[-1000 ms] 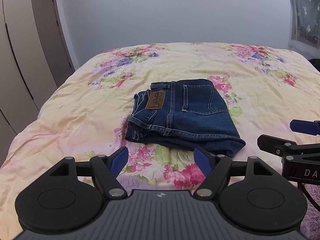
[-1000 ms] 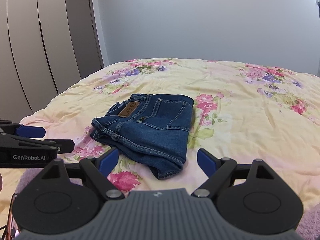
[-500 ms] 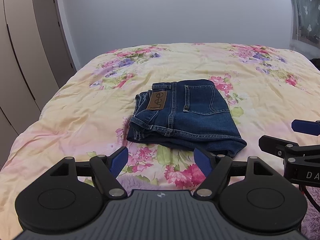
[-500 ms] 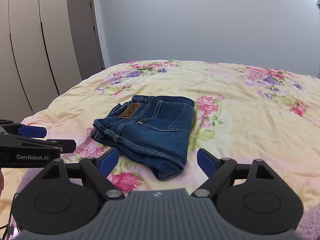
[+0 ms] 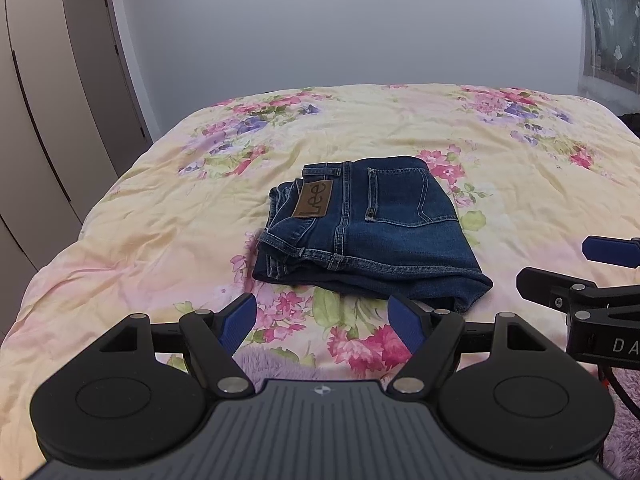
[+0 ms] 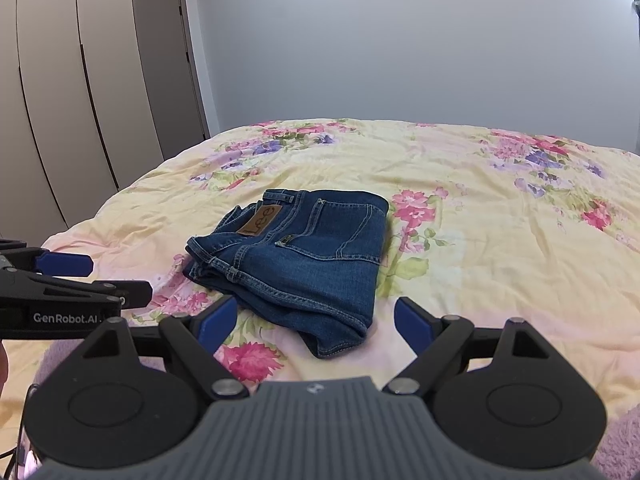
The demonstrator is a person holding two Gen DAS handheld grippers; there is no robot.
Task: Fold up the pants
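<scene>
A pair of dark blue jeans [image 5: 372, 232] lies folded into a compact stack on the floral bedspread [image 5: 160, 240], brown Lee patch facing up. It also shows in the right wrist view [image 6: 304, 256]. My left gripper [image 5: 322, 320] is open and empty, held short of the stack's near edge. My right gripper [image 6: 310, 320] is open and empty, also short of the near edge. Each gripper shows at the side of the other's view: the right one [image 5: 592, 276], the left one [image 6: 76, 280].
The bed fills the room's middle, with a purple fuzzy blanket [image 5: 280, 364] at its near edge. Wardrobe doors [image 6: 60, 120] and a grey door [image 6: 168, 68] stand at the left. A green cloth [image 5: 612, 28] hangs at the right wall.
Both grippers have drawn back and risen slightly from the folded jeans. The jeans have not moved. Both stay open.
</scene>
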